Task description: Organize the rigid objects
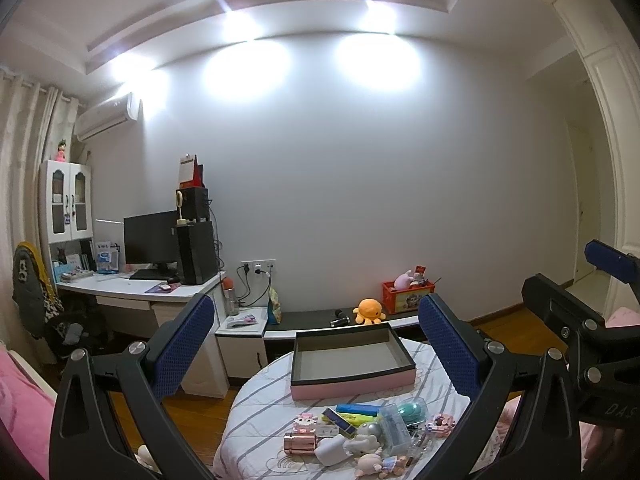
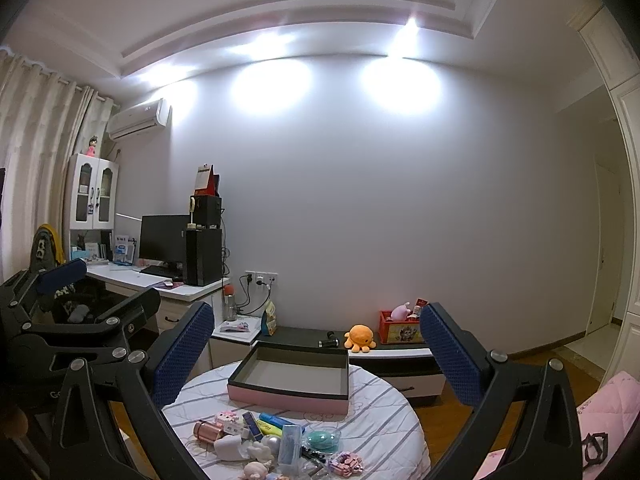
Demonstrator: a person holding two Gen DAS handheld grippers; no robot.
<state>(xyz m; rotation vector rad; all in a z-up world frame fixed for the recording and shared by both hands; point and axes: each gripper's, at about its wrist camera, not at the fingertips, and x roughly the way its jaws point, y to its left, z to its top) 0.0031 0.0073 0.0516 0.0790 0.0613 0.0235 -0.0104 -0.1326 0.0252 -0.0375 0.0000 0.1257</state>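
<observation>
Both the left gripper (image 1: 316,344) and right gripper (image 2: 316,348) hover with jaws spread, holding nothing. Small rigid trinkets (image 1: 360,432) lie heaped on the round striped counter (image 2: 384,408), just before the empty pink-sided shallow cardboard box (image 1: 352,360). Best lift an outlying piece first, gripping across its narrow sides.

The pink box (image 1: 352,386) lies open and apparently empty; clustered trinkets (image 1: 360,432) crowd the table's (image 1: 256,408) near edge.

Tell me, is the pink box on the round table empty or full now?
Empty. The pink box is open on top, and both views show only its bare grey floor; the small items lie on the cloth in front.
</observation>
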